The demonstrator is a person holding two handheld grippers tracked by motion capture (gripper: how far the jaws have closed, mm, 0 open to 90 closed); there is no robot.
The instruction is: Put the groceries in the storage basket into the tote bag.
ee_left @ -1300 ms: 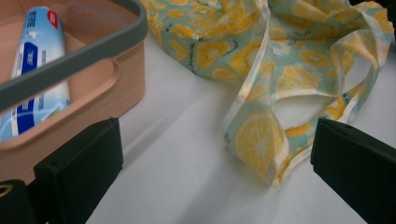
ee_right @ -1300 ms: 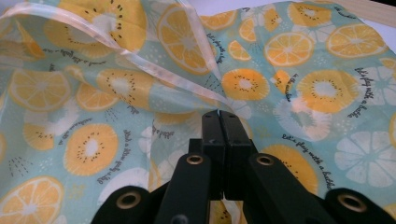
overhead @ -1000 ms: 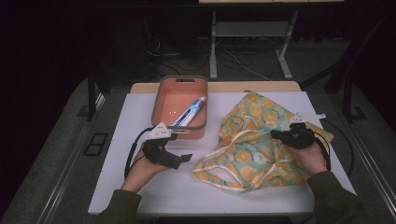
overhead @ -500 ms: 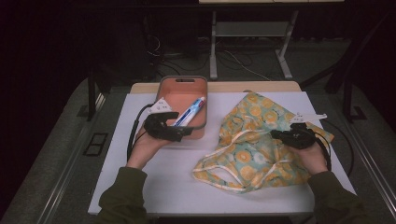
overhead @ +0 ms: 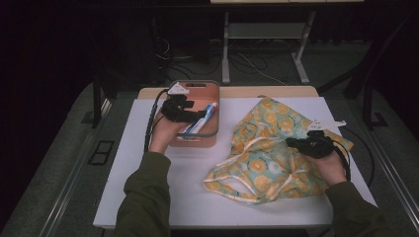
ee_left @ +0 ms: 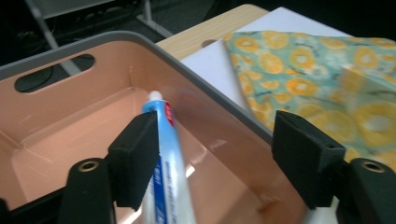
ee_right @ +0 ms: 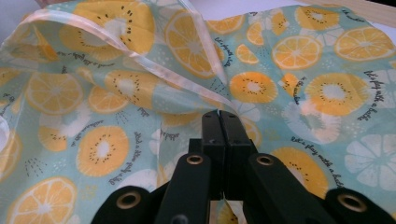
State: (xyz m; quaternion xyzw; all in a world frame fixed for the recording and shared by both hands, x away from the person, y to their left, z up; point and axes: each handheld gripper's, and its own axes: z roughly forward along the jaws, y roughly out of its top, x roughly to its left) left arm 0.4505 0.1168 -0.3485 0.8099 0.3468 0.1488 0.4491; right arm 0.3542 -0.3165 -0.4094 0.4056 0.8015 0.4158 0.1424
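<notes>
The blue and white toothpaste tube [ee_left: 163, 163] lies in the pink plastic bin [overhead: 213, 134] between the left gripper's [ee_left: 215, 149] jaws, which have just been closing. The right gripper's [ee_right: 219, 122] jaws pinch the fruit-print bag [overhead: 269, 148] on the bench [overhead: 163, 197].

A bin [overhead: 210, 140] stood near the table's [overhead: 148, 197] back edge, left of centre, with a toothpaste tube [overhead: 201, 121] lying in it. A cloth bag [overhead: 267, 148] lay spread to its right, reaching toward the table's right edge.
</notes>
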